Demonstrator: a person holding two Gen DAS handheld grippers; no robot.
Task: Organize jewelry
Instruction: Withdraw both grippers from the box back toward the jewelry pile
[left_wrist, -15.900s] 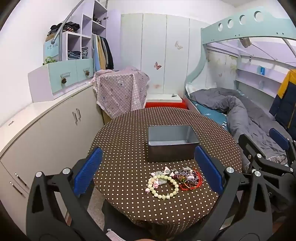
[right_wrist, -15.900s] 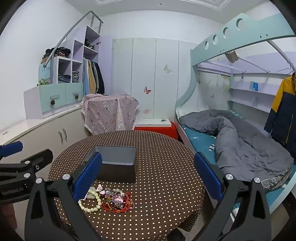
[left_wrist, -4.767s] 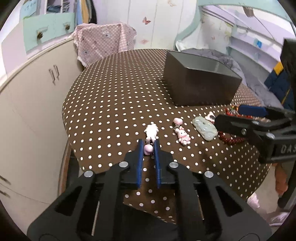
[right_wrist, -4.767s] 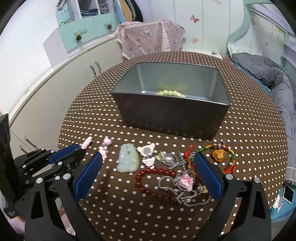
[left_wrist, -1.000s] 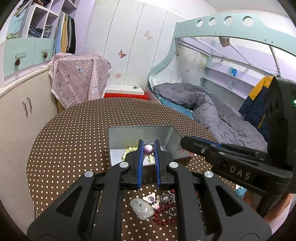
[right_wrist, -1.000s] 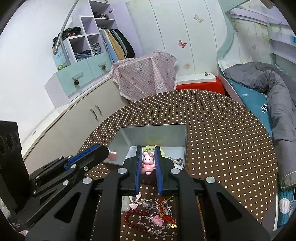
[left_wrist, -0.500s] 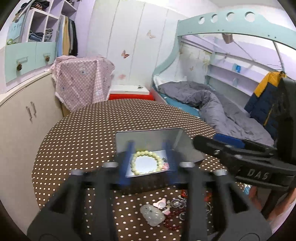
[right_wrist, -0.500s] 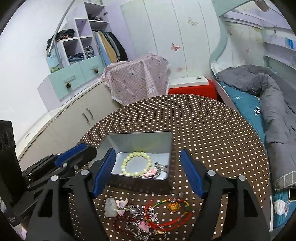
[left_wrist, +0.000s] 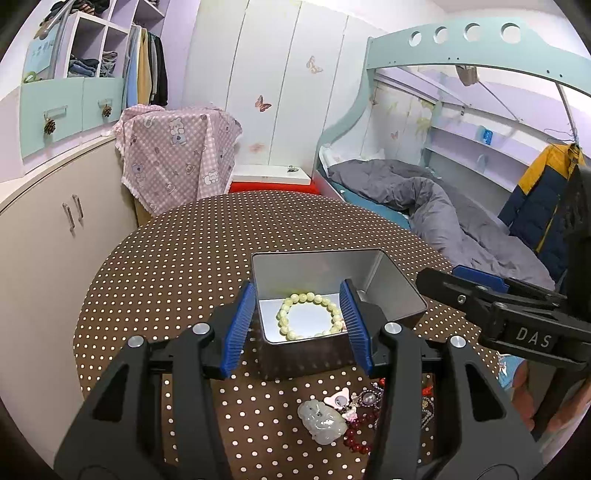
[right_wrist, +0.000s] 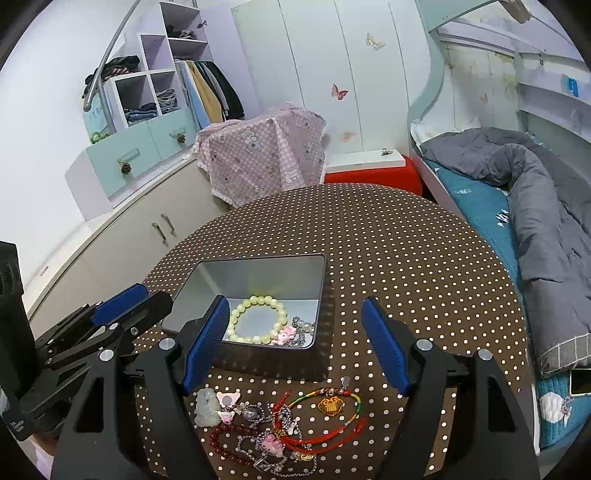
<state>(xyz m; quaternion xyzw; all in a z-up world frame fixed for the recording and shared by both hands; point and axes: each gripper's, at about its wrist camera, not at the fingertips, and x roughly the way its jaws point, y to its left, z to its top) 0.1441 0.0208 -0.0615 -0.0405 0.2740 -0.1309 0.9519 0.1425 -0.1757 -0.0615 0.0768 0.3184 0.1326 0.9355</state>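
My left gripper (left_wrist: 297, 325) and right gripper (right_wrist: 295, 345): black frames, ribbed blue pads, silver screws, white "DAS" lettering.

Open tin (right_wrist: 325, 295), bare tablecloth (right_wrist: 406, 258) beyond

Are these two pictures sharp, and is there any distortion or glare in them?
Left wrist view: sharp, with fisheye bending and dark corners; the metal box walls shine. Right wrist view: also sharp and bent; the pale bead bracelet mirrors yellowish on the box's back wall.

Bright, even indoor light, sharp focus, strong fisheye bending, dark corners
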